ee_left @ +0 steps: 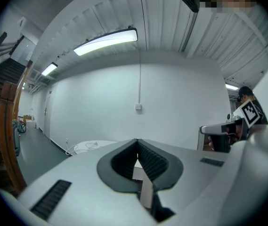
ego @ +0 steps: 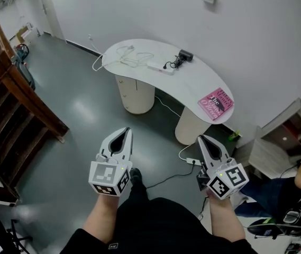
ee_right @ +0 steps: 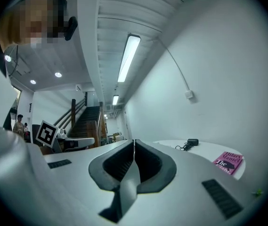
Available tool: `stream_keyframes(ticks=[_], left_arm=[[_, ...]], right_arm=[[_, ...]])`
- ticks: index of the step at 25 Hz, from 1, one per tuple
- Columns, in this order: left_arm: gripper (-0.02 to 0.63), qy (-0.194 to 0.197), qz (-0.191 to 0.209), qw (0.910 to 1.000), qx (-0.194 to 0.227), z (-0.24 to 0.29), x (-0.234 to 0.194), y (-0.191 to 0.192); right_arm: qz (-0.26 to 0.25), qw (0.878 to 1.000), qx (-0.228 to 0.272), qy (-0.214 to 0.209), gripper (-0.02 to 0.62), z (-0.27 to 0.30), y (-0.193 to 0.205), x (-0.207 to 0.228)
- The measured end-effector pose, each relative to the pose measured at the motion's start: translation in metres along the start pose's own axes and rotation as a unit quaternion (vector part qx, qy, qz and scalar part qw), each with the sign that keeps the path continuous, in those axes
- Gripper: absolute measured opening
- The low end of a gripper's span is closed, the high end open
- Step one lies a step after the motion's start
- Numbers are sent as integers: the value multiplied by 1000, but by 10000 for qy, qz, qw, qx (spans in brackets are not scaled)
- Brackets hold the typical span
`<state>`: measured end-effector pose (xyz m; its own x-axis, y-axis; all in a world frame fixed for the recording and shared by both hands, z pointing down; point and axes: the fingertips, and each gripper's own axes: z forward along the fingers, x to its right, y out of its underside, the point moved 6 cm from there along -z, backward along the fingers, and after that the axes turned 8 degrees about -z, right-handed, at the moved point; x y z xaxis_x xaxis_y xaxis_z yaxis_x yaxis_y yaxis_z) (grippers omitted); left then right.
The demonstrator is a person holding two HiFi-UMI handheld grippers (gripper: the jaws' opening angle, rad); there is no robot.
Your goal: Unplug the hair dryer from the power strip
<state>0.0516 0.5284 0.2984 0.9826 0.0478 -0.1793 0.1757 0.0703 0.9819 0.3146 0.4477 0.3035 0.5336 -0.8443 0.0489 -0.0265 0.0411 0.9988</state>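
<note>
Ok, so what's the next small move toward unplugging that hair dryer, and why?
Probably step toward the table first: the left gripper and right gripper are both shut, empty, and far short of the power strip, where the hair dryer seems plugged in.

Black clothes (ego: pixel 155 221), left tool (ego: pixel 127 130), right tool (ego: pixel 201 138) (both white)

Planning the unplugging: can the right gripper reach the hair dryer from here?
Probably not yet: the right gripper is over floor, well short of the table that bears the hair dryer.
</note>
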Motion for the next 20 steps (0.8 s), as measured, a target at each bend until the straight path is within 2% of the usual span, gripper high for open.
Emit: stream_keyframes(ticks=[6, 13, 20], left_arm=[[9, -28, 118, 9999, 67, 56, -61, -21], [9, 181, 169, 9997, -31, 138, -147, -46], [9, 225, 134, 9995, -164, 184, -208, -53]], right_arm=[[16, 9999, -101, -42, 35, 92, 2, 21], [52, 9999, -158, 21, 35, 210, 0, 35], [192, 9994, -150, 251, 35, 277, 0, 56]])
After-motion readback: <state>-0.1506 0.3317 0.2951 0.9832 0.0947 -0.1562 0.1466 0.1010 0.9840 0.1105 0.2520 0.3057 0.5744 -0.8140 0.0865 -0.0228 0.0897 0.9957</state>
